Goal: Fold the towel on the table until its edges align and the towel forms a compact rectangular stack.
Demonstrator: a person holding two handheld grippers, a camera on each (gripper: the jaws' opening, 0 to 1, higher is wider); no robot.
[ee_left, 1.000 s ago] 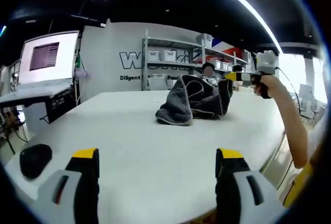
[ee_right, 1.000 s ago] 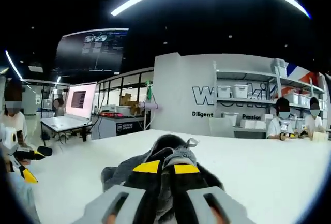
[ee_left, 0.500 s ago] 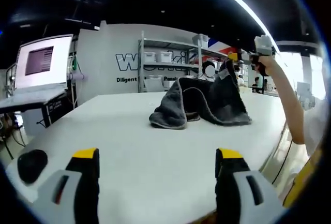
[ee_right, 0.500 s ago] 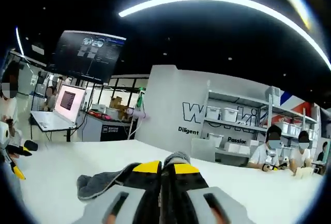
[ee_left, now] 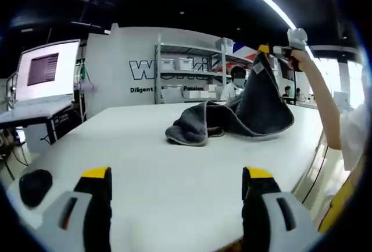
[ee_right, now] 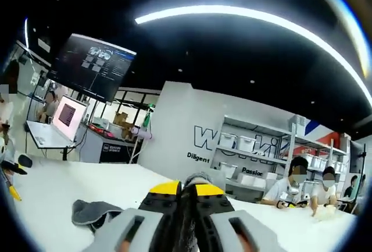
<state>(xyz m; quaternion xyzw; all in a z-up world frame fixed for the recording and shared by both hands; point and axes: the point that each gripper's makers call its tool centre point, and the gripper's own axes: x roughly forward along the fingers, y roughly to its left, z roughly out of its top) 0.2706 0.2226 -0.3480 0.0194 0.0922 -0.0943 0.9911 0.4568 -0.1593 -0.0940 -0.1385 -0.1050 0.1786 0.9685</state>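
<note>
Meanwhile, in the left gripper view, the left claw (ee_left: pixel 177 176) hangs wide and empty over the white worktop (ee_left: pixel 151 164), while the right claw (ee_left: pixel 265 49) lifts one corner of the grey towel (ee_left: pixel 232 117), the rest bunched on the surface; a dark object (ee_left: pixel 35 185) lies well apart. In the right gripper view, that claw (ee_right: pixel 181 189) pinches towel cloth (ee_right: pixel 93 211). Unfurling appears underway; spreading it flat likely comes next.
</note>
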